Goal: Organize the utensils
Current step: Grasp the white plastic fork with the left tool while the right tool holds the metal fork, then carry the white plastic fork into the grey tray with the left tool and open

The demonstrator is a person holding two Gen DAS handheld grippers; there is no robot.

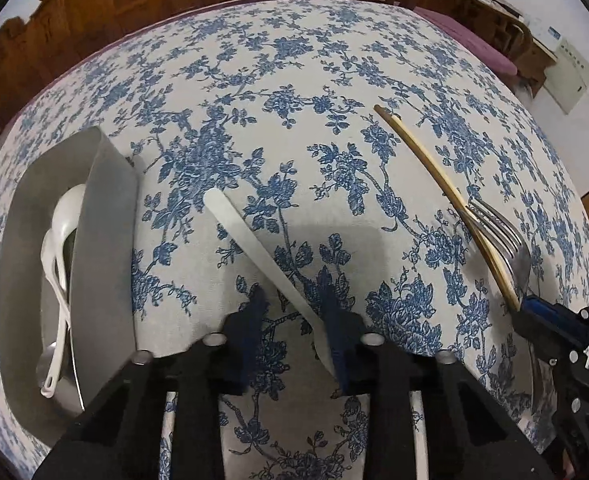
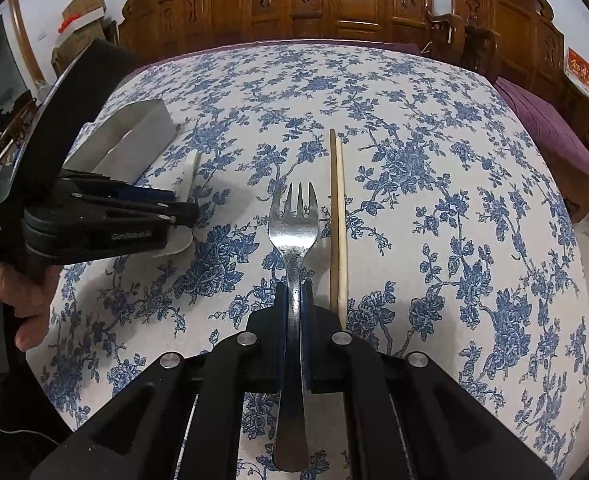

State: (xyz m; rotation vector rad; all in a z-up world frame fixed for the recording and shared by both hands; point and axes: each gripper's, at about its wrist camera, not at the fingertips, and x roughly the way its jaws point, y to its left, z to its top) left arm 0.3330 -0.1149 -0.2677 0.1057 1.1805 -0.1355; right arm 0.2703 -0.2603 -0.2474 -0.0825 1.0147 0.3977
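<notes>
Metal utensil holder (image 1: 106, 240): at the left end of the worktop (image 1: 278, 80), open top facing the left wrist camera, with white plastic spoons (image 1: 60, 240) already lying inside. Likely the collection point for the loose pieces.

Just right of the holder: white plastic utensil (image 1: 254, 252), flat on the floral cloth, handle angled up and toward the holder. Bowl or blade end hidden under the fingers; type not determinable.

Left gripper (image 1: 294, 320): fingers spread partway, straddling the lower end of the white utensil, right finger (image 1: 334, 320) over or against it, left finger (image 1: 250, 320) clear of it. Nothing clamped. Placement suits a pinch near the wide end, so that the handle leads into the holder.

Well right of the holder: chopsticks (image 2: 337, 220), paired side by side and flat on the cloth. Steel fork (image 2: 294, 232) just beside them on the holder side.

Right gripper (image 2: 294, 292): fingers closed tight on the fork neck, tines pointing away from the camera, handle running back between the fingers. Whether raised off the cloth: cannot tell. Grip near the neck keeps the long handle in line with the fingers, limiting swing during transfer toward the holder.
</notes>
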